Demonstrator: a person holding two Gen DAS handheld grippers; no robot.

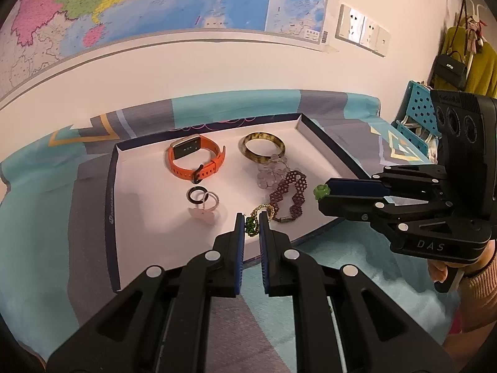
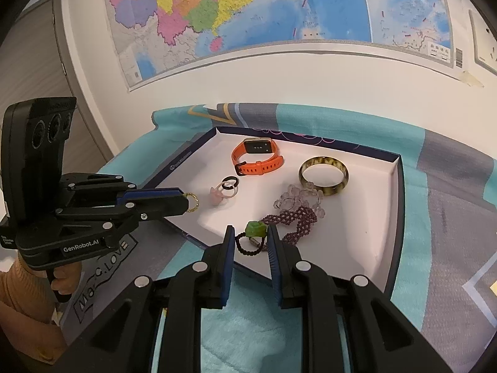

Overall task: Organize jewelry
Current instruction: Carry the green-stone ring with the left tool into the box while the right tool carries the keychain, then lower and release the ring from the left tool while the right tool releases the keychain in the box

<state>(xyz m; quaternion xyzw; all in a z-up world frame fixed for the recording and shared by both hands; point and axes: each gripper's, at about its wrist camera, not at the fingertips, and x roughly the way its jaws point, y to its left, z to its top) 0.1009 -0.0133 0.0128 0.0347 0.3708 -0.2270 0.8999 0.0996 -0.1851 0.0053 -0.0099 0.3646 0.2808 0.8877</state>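
Orange catches us first: the orange watch (image 1: 196, 161) lies at the far side of the shallow white-lined tray (image 1: 146, 242), with the amber bangle (image 1: 262, 148) beside it. Nearer to us sit the clear bead flower piece (image 1: 273, 171), the purple beaded bracelet (image 1: 290, 192), and a small cluster of a black ring (image 1: 196, 195), a thin pale ring and a pink charm (image 1: 203, 214). The tray rests on a teal and grey patterned blanket (image 1: 46, 202), under a coloured wall map (image 1: 124, 3).

We hold the left tongs (image 1: 251, 219) pressed together on a ring of gold beads (image 2: 192, 202) with green beads, which pokes out from their tips above the tray's near edge. We hold the right tongs (image 2: 248, 233) clamped on a green carved charm ring (image 2: 256, 229), whose dark beaded loop hangs between the pads just over the near corner of the tray. The two tongs are well apart, each carried by a hand in a ribbed orange-tan sleeve (image 2: 12, 283).
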